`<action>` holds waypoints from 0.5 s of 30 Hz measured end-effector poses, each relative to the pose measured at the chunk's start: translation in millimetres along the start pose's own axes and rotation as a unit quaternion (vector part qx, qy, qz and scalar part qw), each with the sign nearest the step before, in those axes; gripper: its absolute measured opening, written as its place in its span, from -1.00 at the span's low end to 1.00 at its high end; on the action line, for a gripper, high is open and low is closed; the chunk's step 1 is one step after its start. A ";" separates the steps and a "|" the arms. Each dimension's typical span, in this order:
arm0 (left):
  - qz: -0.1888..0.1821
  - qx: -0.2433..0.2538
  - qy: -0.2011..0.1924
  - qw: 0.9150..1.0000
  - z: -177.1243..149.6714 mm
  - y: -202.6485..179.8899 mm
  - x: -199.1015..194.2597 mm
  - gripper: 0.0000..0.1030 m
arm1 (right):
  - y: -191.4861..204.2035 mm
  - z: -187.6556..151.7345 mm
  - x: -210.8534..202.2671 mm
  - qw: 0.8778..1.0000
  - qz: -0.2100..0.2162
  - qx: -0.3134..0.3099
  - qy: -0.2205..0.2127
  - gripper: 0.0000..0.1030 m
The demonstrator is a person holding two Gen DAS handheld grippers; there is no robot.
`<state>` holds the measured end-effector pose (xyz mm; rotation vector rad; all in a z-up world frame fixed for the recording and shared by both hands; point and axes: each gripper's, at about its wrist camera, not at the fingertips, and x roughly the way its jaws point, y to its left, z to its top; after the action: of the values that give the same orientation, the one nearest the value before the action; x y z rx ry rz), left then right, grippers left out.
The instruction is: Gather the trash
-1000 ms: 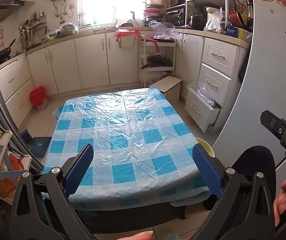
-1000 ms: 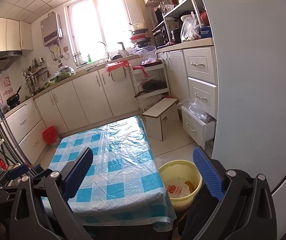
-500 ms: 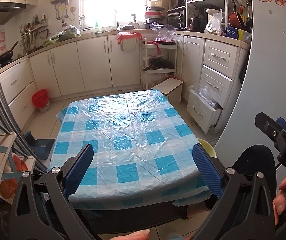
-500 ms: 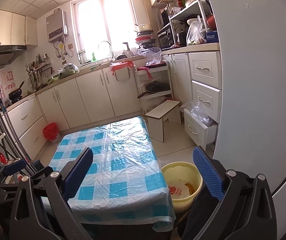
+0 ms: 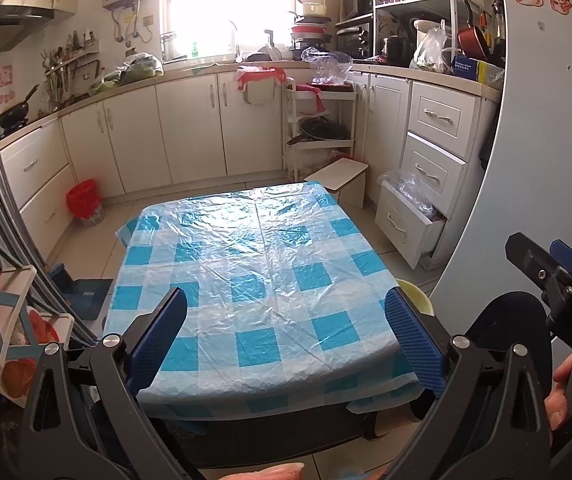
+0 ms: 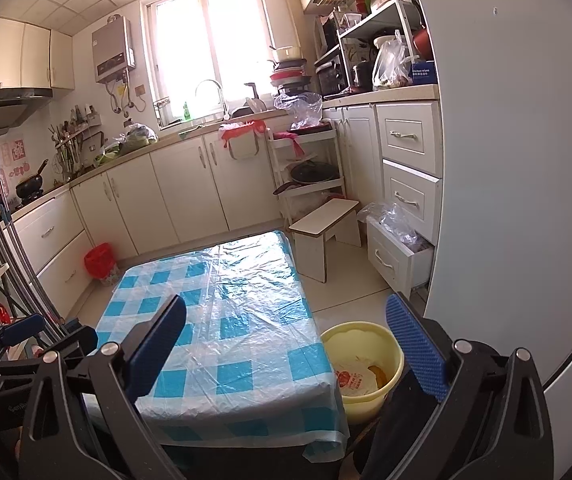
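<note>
Holding printed wrapper and orange scrap: yellow bucket [image 6: 360, 364] beside table [image 6: 222, 320]

A low tabletop [image 5: 262, 280] stands in the middle of the kitchen floor [image 6: 350, 280], covered by a blue-and-white checked plastic sheet [image 6: 226, 320] that is creased and hangs over the edges. Only this sheet lies on it. On the floor just beside the tabletop's near right corner sits a yellow bucket [image 6: 366, 364], with a printed wrapper and an orange scrap inside. Beyond the tabletop's far right corner stands a small white stool [image 6: 322, 228]. Off the tabletop's far left corner, against the cabinets, is a bin with a red bag [image 5: 85, 202].
</note>
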<state>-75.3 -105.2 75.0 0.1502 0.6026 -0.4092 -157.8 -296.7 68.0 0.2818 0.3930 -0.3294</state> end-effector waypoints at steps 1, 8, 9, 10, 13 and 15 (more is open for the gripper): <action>0.001 0.001 -0.001 1.000 0.0 -0.1 -0.4 0.85 | -0.1 0.0 0.0 1.000 0.000 0.000 0.000 0.87; 0.002 0.001 -0.002 1.000 0.1 -1.4 -1.1 0.85 | -1.1 0.0 0.3 1.000 0.000 0.000 0.003 0.87; 0.002 0.001 -0.002 1.000 0.1 -1.2 -1.2 0.85 | -1.5 0.2 0.1 1.000 0.000 0.000 0.003 0.87; 0.002 0.001 -0.002 1.000 0.1 -1.3 -1.1 0.85 | -1.7 0.3 -0.1 1.000 0.000 -0.001 0.003 0.87; 0.000 -0.001 -0.001 1.000 0.1 -0.9 -0.9 0.85 | -1.2 -0.5 0.9 1.000 0.000 -0.001 0.004 0.87; -0.009 -0.006 0.001 1.000 0.1 0.8 -0.3 0.85 | -1.2 -1.2 3.0 1.000 0.001 -0.002 0.005 0.87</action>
<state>-75.2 -104.3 75.3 0.1332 0.6094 -0.4228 -156.0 -298.2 65.4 0.2809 0.4038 -0.3247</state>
